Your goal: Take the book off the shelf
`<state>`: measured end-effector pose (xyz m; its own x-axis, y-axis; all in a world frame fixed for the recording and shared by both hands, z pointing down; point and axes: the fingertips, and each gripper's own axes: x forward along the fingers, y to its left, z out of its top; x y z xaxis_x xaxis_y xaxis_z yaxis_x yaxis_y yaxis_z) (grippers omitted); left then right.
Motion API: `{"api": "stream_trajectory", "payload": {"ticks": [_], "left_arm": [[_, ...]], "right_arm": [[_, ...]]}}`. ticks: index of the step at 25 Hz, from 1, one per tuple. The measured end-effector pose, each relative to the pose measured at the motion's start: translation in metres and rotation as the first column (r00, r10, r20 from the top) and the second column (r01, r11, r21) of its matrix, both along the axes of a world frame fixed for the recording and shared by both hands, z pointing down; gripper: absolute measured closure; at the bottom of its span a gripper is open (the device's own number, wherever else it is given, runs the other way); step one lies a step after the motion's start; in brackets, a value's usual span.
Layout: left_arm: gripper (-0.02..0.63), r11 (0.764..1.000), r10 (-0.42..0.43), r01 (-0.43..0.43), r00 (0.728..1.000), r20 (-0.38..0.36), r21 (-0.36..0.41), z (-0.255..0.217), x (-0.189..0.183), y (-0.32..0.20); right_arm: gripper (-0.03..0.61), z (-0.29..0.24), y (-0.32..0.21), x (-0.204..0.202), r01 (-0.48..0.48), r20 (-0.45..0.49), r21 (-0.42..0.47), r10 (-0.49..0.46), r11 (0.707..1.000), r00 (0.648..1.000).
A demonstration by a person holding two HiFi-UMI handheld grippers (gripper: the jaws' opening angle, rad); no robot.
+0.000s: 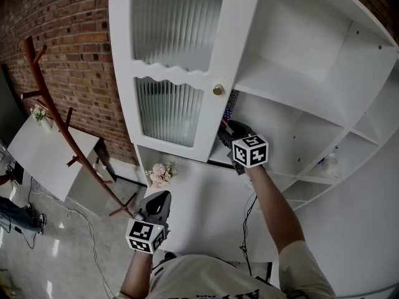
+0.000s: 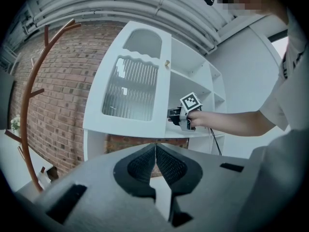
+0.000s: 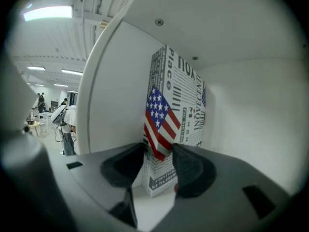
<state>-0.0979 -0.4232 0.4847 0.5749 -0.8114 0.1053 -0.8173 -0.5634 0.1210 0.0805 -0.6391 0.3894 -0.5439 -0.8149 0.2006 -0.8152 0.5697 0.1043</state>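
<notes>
A book (image 3: 175, 100) with black-and-white lettering and a stars-and-stripes flag stands upright on the white shelf (image 3: 145, 211), close to the cabinet's left wall. My right gripper (image 3: 158, 154) is low at its near edge, one jaw on each side of the spine. A thin gap shows at the left pad, so the jaws are open around the book. From the head view, the right gripper (image 1: 227, 131) reaches into the shelf behind the open door, where the book (image 1: 232, 103) is mostly hidden. My left gripper (image 1: 158, 199) hangs low and away from the shelf, shut and empty (image 2: 155, 151).
The cabinet door (image 1: 174, 73) with ribbed glass and a brass knob (image 1: 218, 90) stands open left of the right arm. A brown coat rack (image 1: 57, 120) leans by the brick wall. Flowers (image 1: 161, 172) sit on the white table (image 1: 193, 204). A black cable (image 1: 246, 226) hangs below.
</notes>
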Motion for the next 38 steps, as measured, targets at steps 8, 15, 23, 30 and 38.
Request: {"api": "stream_trajectory", "payload": {"ticks": [8,15,23,30,38], "left_arm": [[0.588,1.000,0.011,-0.011,1.000,0.003,0.011,-0.001,0.004,-0.004],[0.588,1.000,0.020,-0.020,1.000,0.008,0.011,-0.001,0.009,-0.004],[0.588,1.000,0.023,-0.023,1.000,0.013,-0.007,0.002,0.014,-0.001],[0.588,1.000,0.029,-0.029,0.999,0.014,-0.006,0.001,0.020,-0.001],[0.588,1.000,0.028,-0.028,1.000,0.001,0.003,-0.001,0.021,0.000]], "right_arm": [[0.397,0.000,0.001,0.004,0.001,-0.026,-0.009,-0.001,1.000,1.000],[0.399,-0.002,0.005,0.011,-0.003,-0.056,-0.007,0.002,1.000,0.998],[0.399,-0.002,0.007,0.018,0.026,-0.114,-0.022,-0.028,0.999,0.993],[0.399,-0.004,0.008,0.023,0.047,-0.160,-0.020,-0.050,0.999,0.986],[0.399,-0.002,0.008,0.026,0.048,-0.160,-0.018,-0.050,0.999,0.986]]}}
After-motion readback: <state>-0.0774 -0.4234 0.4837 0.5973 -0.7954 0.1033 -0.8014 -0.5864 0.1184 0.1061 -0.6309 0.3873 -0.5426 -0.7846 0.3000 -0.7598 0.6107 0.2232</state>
